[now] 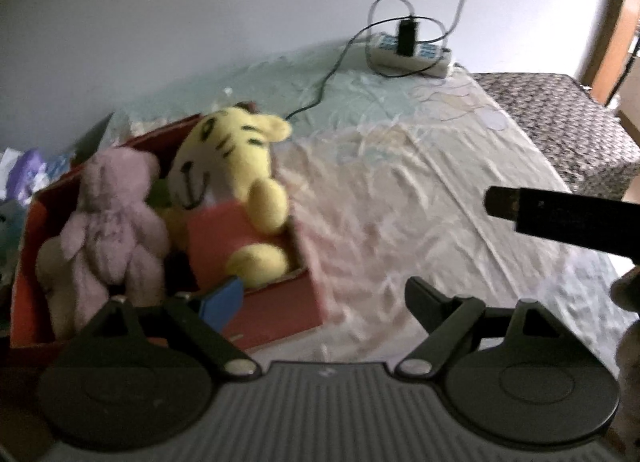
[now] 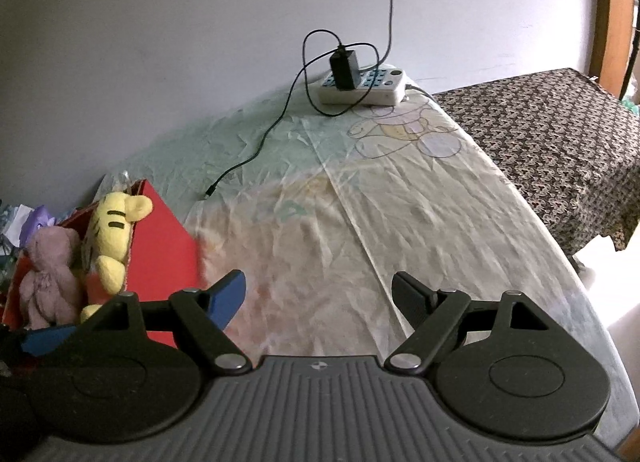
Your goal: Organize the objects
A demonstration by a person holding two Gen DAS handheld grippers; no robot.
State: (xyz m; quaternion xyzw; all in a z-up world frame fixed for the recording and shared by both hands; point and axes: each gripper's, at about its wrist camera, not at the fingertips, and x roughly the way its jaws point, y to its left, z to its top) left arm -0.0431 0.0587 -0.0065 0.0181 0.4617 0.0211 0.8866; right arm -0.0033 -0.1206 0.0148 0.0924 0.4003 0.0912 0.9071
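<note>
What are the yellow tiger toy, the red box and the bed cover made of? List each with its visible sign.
Yellow tiger toy: plush fabric, matte and fuzzy, with soft rounded limbs.
Red box: likely cardboard; thin, flat, stiff walls with a matte finish.
Bed cover: thin and creased with a slight sheen; woven cloth or plastic sheet, unclear.

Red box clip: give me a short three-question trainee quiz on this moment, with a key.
1. True or false: the yellow striped plush tiger lies inside the red cardboard box.
2. Which toy sits beside it? A) pink plush bear B) blue car
3. What rests at the far end of the pale wrinkled bedsheet?

Key: 1 true; 2 A; 3 a white power strip with a black charger plugged in.
</note>
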